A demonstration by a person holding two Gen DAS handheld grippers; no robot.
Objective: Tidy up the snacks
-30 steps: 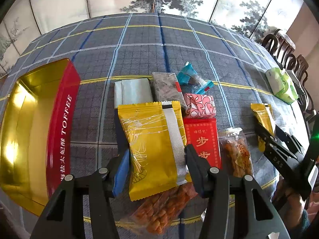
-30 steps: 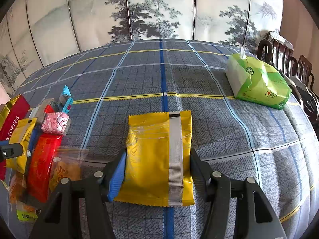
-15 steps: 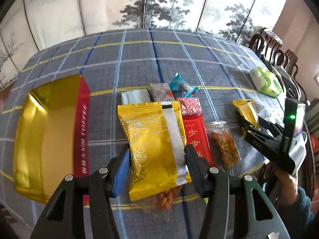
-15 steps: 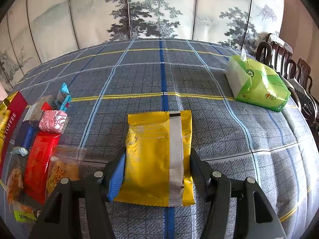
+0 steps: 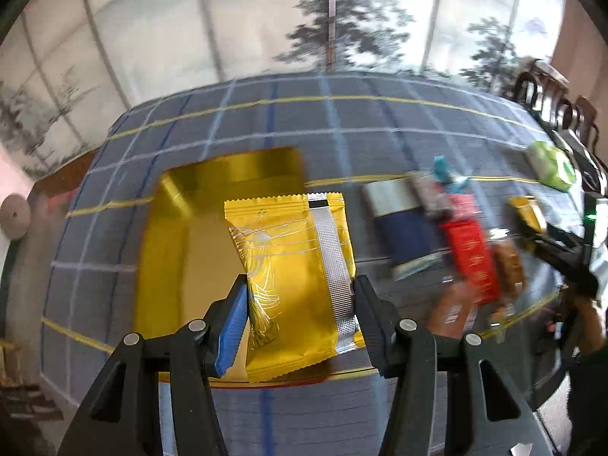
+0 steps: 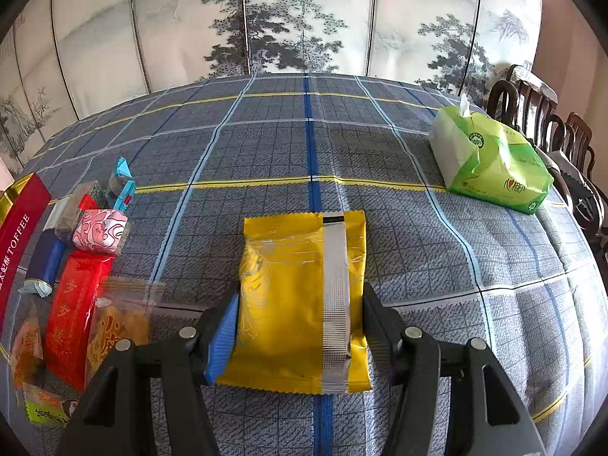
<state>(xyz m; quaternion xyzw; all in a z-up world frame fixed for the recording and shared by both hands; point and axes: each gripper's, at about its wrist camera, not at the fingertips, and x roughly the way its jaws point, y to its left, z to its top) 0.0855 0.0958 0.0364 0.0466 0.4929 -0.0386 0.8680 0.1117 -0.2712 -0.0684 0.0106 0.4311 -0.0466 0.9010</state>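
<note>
The left gripper (image 5: 300,304), jaws clamped on a yellow packet (image 5: 292,266), has swung from above the snack pile to over the open gold tin (image 5: 171,250). The right gripper (image 6: 298,323) stays put, clamped on its own yellow packet (image 6: 300,296) above the tablecloth (image 6: 418,266). In the left view the snack pile (image 5: 467,243) is smeared by blur

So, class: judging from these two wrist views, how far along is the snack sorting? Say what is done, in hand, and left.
Done: nothing shows inside the gold tin yet.
In hand: the left gripper holds a yellow packet in front of the tin; the right gripper grips a second yellow packet.
Left: the red packet, pink candy and the others lie on the tablecloth.
</note>
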